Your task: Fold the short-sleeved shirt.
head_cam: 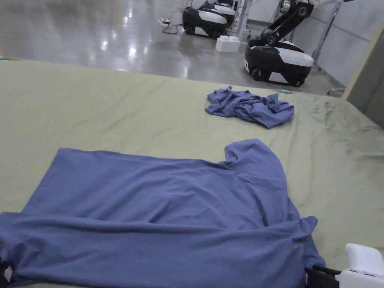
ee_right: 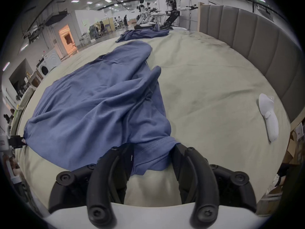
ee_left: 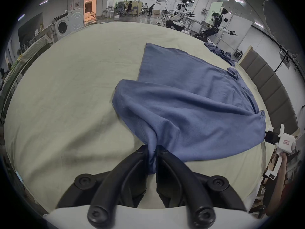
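Two grippers, one blue shirt

Two grippers reach for the blue shirt (head_cam: 161, 210), which lies spread out on a big green bed (head_cam: 112, 112), near the front edge.

The left gripper (ee_left: 152, 147) has its jaws pressed tight together on a bunched corner of the shirt. The cloth is squeezed into a thin strip between them and pulls up in folds toward the jaws.

The right gripper (ee_right: 153, 147) is different. Its jaws stand wide apart, with a sleeve hem lying between them (the cloth sits in the gap, but the jaws do not press on it). In the head view its white body shows at the bottom right corner, just beside the shirt's edge.

One sleeve (head_cam: 253, 155) sticks up toward the far side of the bed. Big soft wrinkles run across the shirt's middle.

Farther back on the bed sits a second blue shirt, all crumpled (head_cam: 250, 107), well apart from the first one. A white controller (ee_right: 268, 117) lies on the bed to the right, near a grey padded headboard (ee_right: 264, 39).
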Tool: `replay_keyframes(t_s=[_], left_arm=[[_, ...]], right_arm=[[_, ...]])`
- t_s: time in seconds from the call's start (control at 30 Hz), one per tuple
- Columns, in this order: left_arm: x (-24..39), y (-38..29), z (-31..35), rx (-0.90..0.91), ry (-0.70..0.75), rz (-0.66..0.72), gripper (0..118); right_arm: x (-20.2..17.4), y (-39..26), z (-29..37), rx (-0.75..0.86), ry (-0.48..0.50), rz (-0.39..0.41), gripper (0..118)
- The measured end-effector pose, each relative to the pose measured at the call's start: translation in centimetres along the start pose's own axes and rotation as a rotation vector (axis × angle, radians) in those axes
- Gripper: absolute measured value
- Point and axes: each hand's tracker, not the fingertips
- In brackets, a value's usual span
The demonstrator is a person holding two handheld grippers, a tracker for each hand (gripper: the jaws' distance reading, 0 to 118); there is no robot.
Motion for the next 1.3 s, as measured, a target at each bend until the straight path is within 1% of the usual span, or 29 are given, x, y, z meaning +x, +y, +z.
replay_keyframes(t_s=[0.07, 0.1, 0.13, 0.17, 0.2, 0.23, 0.27, 0.3, 0.33, 0.37, 0.4, 0.43, 0.47, 0.5, 0.53, 0.57, 0.6, 0.67, 0.7, 0.73, 0.8, 0.83, 0.93, 1.0, 1.1, 1.17, 1.2, 1.27, 1.3], left_arm=[[0.1, 0.0, 0.1, 0.0, 0.003, -0.008, 9], [0.1, 0.0, 0.1, 0.0, 0.004, -0.009, 9], [0.0, -0.1, 0.0, 0.001, 0.006, -0.008, 9], [0.0, -0.1, -0.1, 0.001, 0.005, -0.007, 9], [-0.1, -0.1, -0.1, 0.001, 0.004, -0.005, 9], [-0.2, -0.1, -0.2, 0.0, 0.0, 0.001, 9], [-0.3, -0.1, -0.2, -0.001, -0.004, 0.009, 9], [-0.5, 0.0, -0.2, -0.002, -0.011, 0.022, 9], [-0.7, 0.0, -0.1, -0.004, -0.016, 0.033, 9], [-0.8, 0.1, -0.1, -0.005, -0.02, 0.041, 9], [-0.7, 0.0, -0.1, -0.005, -0.023, 0.045, 9], [-0.7, 0.0, -0.1, -0.004, -0.023, 0.046, 9], [-0.7, -0.1, -0.1, -0.004, -0.022, 0.046, 9], [-0.6, -0.1, -0.1, -0.003, -0.018, 0.044, 9], [-0.5, -0.1, -0.2, -0.004, -0.014, 0.041, 9], [-0.4, -0.1, -0.2, -0.006, -0.01, 0.037, 9], [-0.2, 0.0, -0.1, -0.007, -0.005, 0.033, 9], [0.0, 0.0, 0.0, -0.007, 0.004, 0.027, 9], [0.2, -0.1, 0.3, -0.004, 0.011, 0.025, 9], [0.3, -0.2, 0.9, 0.0, 0.013, 0.026, 9], [0.5, -0.5, 2.4, 0.019, -0.003, 0.022, 9], [0.5, -0.7, 3.5, 0.035, -0.027, 0.027, 9], [0.4, -1.4, 6.5, 0.048, -0.06, 0.044, 9], [0.6, -2.4, 8.4, 0.051, -0.062, 0.037, 9], [0.8, -5.0, 10.6, 0.05, 0.022, -0.017, 9], [0.4, -7.2, 10.8, 0.027, 0.026, -0.004, 9], [0.2, -8.5, 10.7, -0.012, 0.024, 0.018, 9], [-0.4, -10.7, 9.7, -0.039, 0.005, 0.022, 9], [-0.7, -11.6, 9.0, -0.047, 0.017, 0.026, 9]], right_arm=[[-0.8, 0.2, 1.0, 0.003, -0.03, 0.02, 56], [-1.1, 0.1, 1.6, 0.027, -0.056, 0.054, 61], [-1.5, -0.3, 2.1, 0.067, -0.078, 0.099, 71], [-1.6, -0.5, 2.3, 0.093, -0.098, 0.131, 86], [-1.7, -0.7, 2.1, 0.109, -0.129, 0.152, 111], [-1.5, -0.7, 1.5, 0.08, -0.144, 0.148, 118], [-1.2, -0.7, 1.3, 0.075, -0.126, 0.133, 118], [-0.8, -0.5, 0.9, 0.033, -0.078, 0.09, 118], [-0.6, -0.3, 0.6, 0.018, -0.061, 0.045, 118], [-0.4, -0.1, 0.3, 0.008, -0.045, 0.008, 115], [-0.1, 0.0, 0.1, -0.003, -0.011, -0.027, 102], [0.1, 0.0, 0.0, -0.004, 0.025, -0.059, 82], [0.2, 0.1, 0.0, 0.009, 0.055, -0.076, 57], [0.0, 0.1, 0.1, 0.023, 0.016, -0.047, 9], [-0.3, 0.3, 0.2, 0.044, -0.034, 0.005, 10], [-0.5, 0.2, 0.3, 0.041, 0.013, 0.007, 10], [-0.3, 0.5, 0.3, -0.013, 0.044, -0.015, 10], [-0.3, 0.5, 1.0, 0.019, 0.027, -0.012, 10], [-0.6, 0.5, 1.7, 0.031, 0.019, 0.034, 10], [-0.8, 0.4, 2.6, 0.05, -0.01, 0.066, 10], [-1.0, 0.4, 4.6, 0.079, -0.036, 0.105, 10], [-1.4, 0.2, 6.0, 0.091, -0.039, 0.101, 10], [-0.9, -0.2, 8.9, 0.113, -0.04, 0.053, 10], [-1.1, -1.2, 10.7, 0.127, -0.052, 0.057, 10], [-1.1, -3.5, 12.4, 0.098, -0.127, 0.091, 10], [-0.5, -5.2, 12.5, 0.034, -0.139, 0.072, 10], [-0.2, -6.2, 12.3, 0.005, -0.142, 0.059, 10], [0.3, -7.9, 11.5, -0.021, -0.138, 0.044, 10], [0.5, -8.5, 10.8, -0.045, -0.133, 0.027, 10]])
